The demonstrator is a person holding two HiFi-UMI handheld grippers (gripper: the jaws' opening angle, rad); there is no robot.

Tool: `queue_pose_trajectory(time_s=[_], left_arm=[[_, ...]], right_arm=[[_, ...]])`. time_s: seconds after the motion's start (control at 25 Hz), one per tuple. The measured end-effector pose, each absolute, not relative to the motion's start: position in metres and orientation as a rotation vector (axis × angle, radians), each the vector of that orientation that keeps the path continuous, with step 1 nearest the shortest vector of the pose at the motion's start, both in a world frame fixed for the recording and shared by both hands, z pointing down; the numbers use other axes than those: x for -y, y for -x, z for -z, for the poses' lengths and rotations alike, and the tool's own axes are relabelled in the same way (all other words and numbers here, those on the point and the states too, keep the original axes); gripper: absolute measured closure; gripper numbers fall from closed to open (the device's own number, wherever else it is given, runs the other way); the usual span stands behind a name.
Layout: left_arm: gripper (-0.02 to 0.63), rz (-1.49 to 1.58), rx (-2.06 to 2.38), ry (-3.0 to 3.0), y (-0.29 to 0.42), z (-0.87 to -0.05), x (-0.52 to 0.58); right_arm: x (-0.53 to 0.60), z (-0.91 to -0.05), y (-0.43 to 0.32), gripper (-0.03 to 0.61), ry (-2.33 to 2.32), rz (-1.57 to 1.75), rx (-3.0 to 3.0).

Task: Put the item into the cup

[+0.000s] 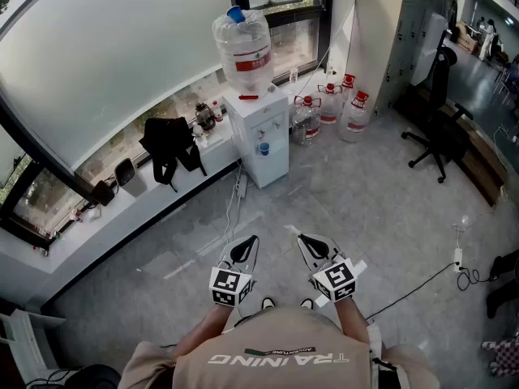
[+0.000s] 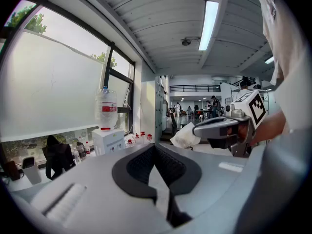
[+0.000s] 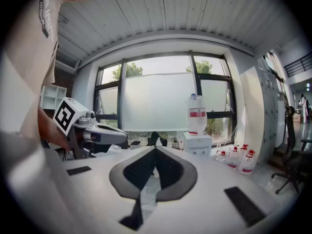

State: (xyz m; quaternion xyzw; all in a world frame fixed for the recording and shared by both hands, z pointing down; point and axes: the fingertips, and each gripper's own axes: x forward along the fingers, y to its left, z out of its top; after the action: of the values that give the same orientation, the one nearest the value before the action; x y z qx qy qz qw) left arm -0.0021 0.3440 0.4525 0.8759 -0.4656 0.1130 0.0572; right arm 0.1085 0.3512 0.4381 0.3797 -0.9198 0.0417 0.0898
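Observation:
I stand on a grey floor with both grippers held out at waist height. My left gripper is shut with nothing in it, and its jaws meet at the tip in the left gripper view. My right gripper is shut on a white crumpled item that sticks out past its tip. A small blue cup sits at the tap of the white water dispenser, about two metres ahead of the grippers. The dispenser also shows in the right gripper view.
A large water bottle tops the dispenser. Several spare bottles stand on the floor to its right. A black bag hangs on the window ledge. A black office chair and a floor cable lie to the right.

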Motion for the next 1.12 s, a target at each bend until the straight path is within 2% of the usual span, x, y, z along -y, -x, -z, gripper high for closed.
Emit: queue_pose_trajectory(time_s=[1.12], left_arm=[[0.606, -0.285, 1.422, -2.584, 0.063, -0.476, -0.315]], right_arm=[[-0.308, -0.452, -0.074, 0.568, -1.198, -0.102, 2.676]])
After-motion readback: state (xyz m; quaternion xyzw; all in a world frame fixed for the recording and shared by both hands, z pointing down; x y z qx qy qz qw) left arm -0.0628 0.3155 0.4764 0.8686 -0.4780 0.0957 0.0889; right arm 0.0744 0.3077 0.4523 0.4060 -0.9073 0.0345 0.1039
